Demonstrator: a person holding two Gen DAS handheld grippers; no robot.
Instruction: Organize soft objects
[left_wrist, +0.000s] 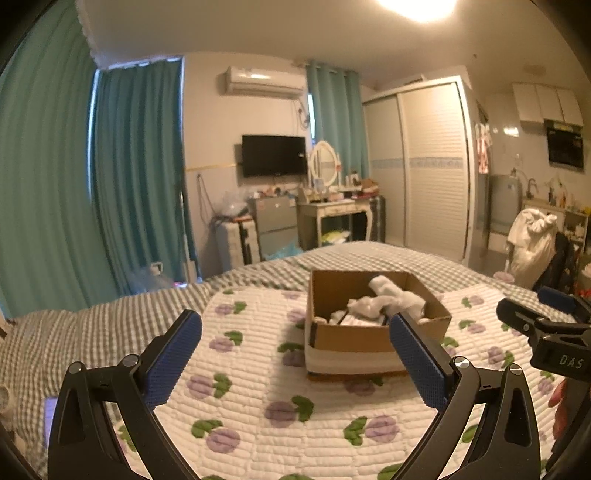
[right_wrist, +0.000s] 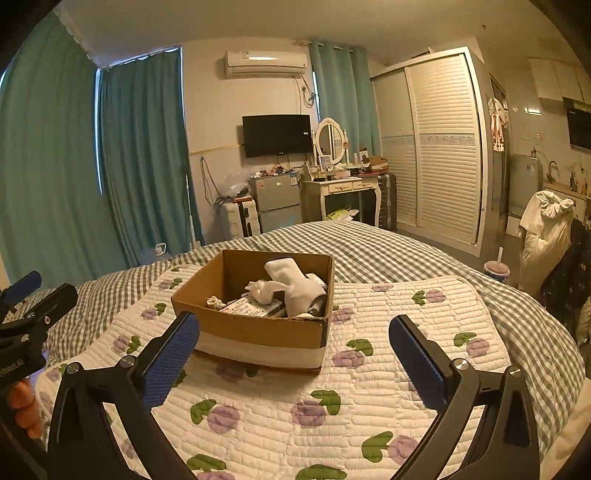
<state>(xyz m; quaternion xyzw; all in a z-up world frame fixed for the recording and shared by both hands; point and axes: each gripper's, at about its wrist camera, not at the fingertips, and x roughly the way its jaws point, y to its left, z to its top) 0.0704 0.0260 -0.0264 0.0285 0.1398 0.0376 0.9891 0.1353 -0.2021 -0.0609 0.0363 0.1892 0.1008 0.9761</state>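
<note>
An open cardboard box (left_wrist: 354, 338) sits on a quilted mat with purple flowers (left_wrist: 258, 387) on the bed. Inside lie white socks (left_wrist: 388, 299) and a flat packet. In the right wrist view the box (right_wrist: 258, 328) holds the white socks (right_wrist: 291, 284), a small cream bundle (right_wrist: 216, 302) and a printed packet (right_wrist: 255, 306). My left gripper (left_wrist: 295, 350) is open and empty, just short of the box. My right gripper (right_wrist: 294, 352) is open and empty, near the box's front right. Each gripper shows at the other view's edge, the right one (left_wrist: 546, 325) and the left one (right_wrist: 29, 314).
The grey checked bedspread (right_wrist: 406, 254) surrounds the mat. Beyond the bed stand teal curtains (right_wrist: 140, 147), a small fridge (right_wrist: 277, 201), a dressing table with mirror (right_wrist: 347, 188), a wardrobe (right_wrist: 439, 147) and clothes on a chair (right_wrist: 546, 236). A drink cup (right_wrist: 496, 269) stands by the bed.
</note>
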